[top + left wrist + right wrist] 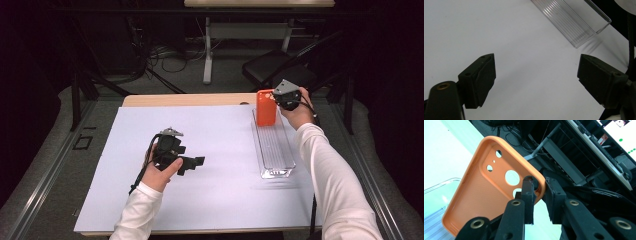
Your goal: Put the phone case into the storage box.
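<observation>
An orange phone case (pixel 266 107) stands upright over the far end of a clear plastic tray (pixel 274 150). My right gripper (pixel 276 100) is shut on it. In the right gripper view the case (pixel 481 195) shows its hollow inside and camera holes. There my right gripper (pixel 540 190) pinches the case's rim at a corner, one jaw inside and one outside. My left gripper (pixel 197 162) hovers open over the white sheet at centre left. In the left gripper view my left gripper (pixel 536 75) has nothing between its jaws, and the tray (pixel 574 22) lies ahead to the right.
A white sheet (pixel 210 200) covers most of the wooden table (pixel 185 100). The tray lies lengthwise along the sheet's right side. Behind the table are a black chair (pixel 270 67), a desk leg (pixel 207 55) and floor cables.
</observation>
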